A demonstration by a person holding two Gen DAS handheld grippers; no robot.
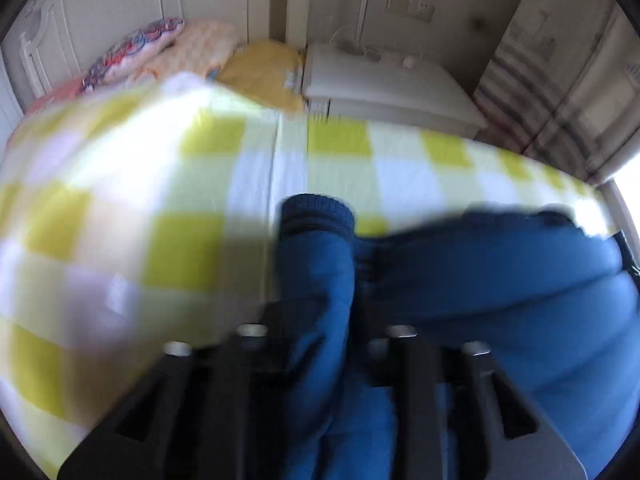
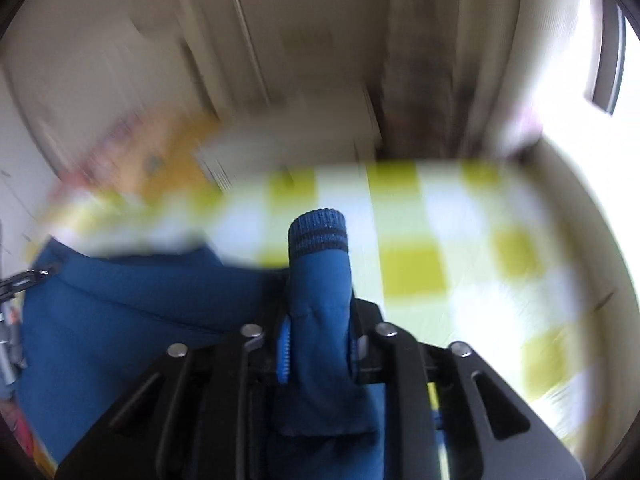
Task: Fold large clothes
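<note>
The blue jacket [image 1: 500, 280], spread low in both frames over the checked bedcover [image 1: 200, 184], is held by one cuffed sleeve in each of the left gripper [image 1: 320, 320] and right gripper [image 2: 318, 340], so the sleeve fold seems underway, and both sleeves should next be carried inward across the body.

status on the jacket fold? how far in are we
Early. Done: each sleeve is gripped near its ribbed cuff, left gripper on the left sleeve, right gripper on the right sleeve. In hand: both sleeves are held above the checked bedsheet; frames are motion-blurred. Left: the blue jacket body lies spread and unfolded, so the sleeves still need laying across it, then the body folds.
</note>
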